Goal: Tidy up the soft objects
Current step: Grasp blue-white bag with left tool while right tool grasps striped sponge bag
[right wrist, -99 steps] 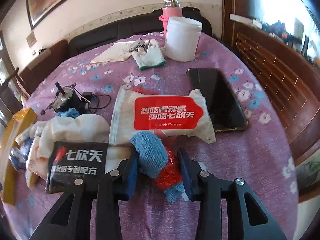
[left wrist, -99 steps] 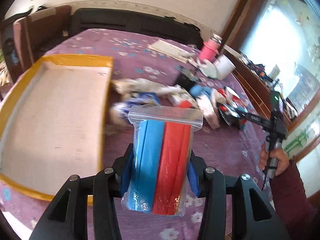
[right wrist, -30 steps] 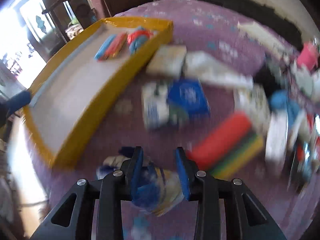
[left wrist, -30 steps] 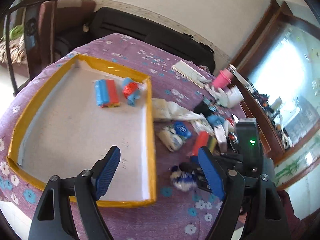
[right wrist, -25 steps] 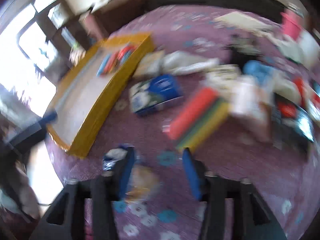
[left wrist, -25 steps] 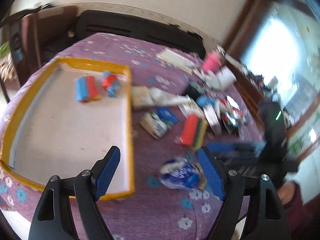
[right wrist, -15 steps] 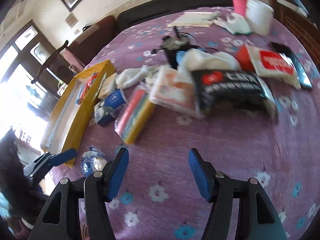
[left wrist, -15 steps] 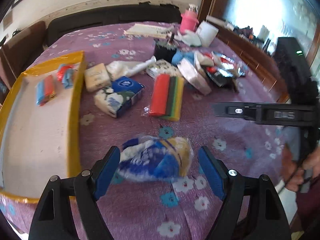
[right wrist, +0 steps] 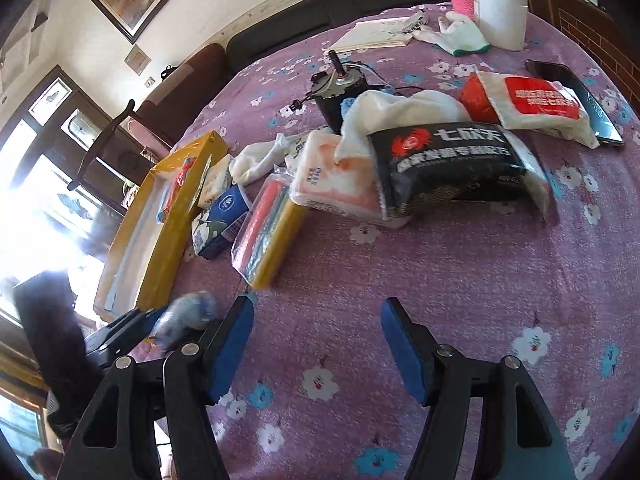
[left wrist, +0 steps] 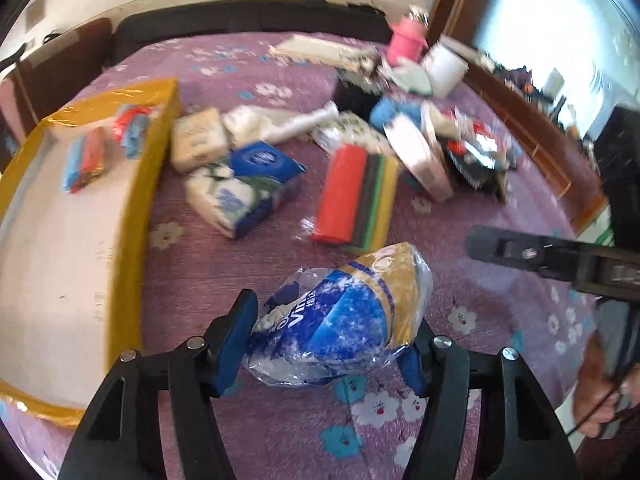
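Soft objects are partly sorted: the yellow-rimmed tray [left wrist: 132,216] holds only two, a bagged blue-and-red pack [left wrist: 82,160] and a blue-and-red cloth bundle [left wrist: 130,128], both near its far end. The left gripper [left wrist: 330,344] has just been closing its jaws around a blue-and-gold plastic-wrapped bundle [left wrist: 348,320], and the pads now appear to press its sides, close to the tray's near corner. The right gripper [right wrist: 316,344] has just been opening, and its jaws stand wide with only purple floral tablecloth [right wrist: 460,280] between them. Most of the work remains: a striped sponge pack [left wrist: 356,196], a blue tissue pack [left wrist: 244,188], white cloths and several wet-wipe packs [right wrist: 448,160] lie strewn on the table beyond the tray. I judge the task barely begun, with the third item in hand.
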{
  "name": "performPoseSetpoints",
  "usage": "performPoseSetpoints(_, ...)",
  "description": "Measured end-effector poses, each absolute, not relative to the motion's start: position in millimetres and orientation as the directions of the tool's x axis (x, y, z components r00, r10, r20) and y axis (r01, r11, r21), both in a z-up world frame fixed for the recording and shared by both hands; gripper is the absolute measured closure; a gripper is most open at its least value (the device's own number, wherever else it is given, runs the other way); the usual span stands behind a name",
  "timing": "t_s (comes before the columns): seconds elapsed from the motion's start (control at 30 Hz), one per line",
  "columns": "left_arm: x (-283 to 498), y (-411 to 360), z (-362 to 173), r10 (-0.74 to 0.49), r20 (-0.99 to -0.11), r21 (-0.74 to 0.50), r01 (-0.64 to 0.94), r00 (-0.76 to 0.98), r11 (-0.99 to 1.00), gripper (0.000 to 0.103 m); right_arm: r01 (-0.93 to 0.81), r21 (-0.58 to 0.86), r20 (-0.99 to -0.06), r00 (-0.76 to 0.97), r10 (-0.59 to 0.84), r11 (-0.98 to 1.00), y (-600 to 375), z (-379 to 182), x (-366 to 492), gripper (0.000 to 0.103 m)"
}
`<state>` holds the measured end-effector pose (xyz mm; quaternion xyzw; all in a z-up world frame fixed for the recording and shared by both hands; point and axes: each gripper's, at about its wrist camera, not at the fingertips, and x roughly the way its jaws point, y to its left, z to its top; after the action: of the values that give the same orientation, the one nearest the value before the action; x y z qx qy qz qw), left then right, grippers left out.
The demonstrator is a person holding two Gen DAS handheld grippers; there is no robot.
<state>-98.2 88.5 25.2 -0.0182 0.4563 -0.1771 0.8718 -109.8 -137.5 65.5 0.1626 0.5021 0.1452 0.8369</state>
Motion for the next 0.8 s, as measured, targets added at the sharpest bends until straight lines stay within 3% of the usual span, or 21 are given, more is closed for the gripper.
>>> performPoseSetpoints(0.27, -127, 125, 54, -0.382, -0.721, -0.289, 0.251, 0.578, 0.924, 0.04, -0.038, 0.449, -0.796, 0.437, 0.419, 0.893, -99, 54, -68, 0.03)
performPoseSetpoints(0.5, -141, 154, 65, -0.37, -0.699, -0.304, 0.213, 0.612, 0.928, 0.04, 0.063, 0.286, -0.838, 0.5, 0.218, 0.956, -63, 41, -34, 0.029)
performPoseSetpoints(0.53, -140, 158, 65, -0.368, -0.697, -0.309, 0.204, 0.616, 0.929, 0.04, 0.059, 0.259, -0.84, 0.507, 0.195, 0.964, -58, 41, -32, 0.036)
performPoseSetpoints(0.6, -139, 165, 65, -0.368, -0.693, -0.322, 0.19, 0.62, 0.928, 0.04, 0.032, 0.211, -0.846, 0.508, 0.166, 0.977, -53, 40, -30, 0.059)
performPoseSetpoints(0.73, -138, 184, 68, -0.377, -0.677, -0.358, 0.165, 0.633, 0.919, 0.04, -0.001, 0.257, -0.839, 0.496, 0.224, 0.966, -60, 40, -38, 0.072)
performPoseSetpoints(0.8, -135, 194, 69, -0.378, -0.673, -0.371, 0.151, 0.635, 0.916, 0.04, -0.021, 0.287, -0.831, 0.492, 0.26, 0.958, -65, 43, -46, 0.074)
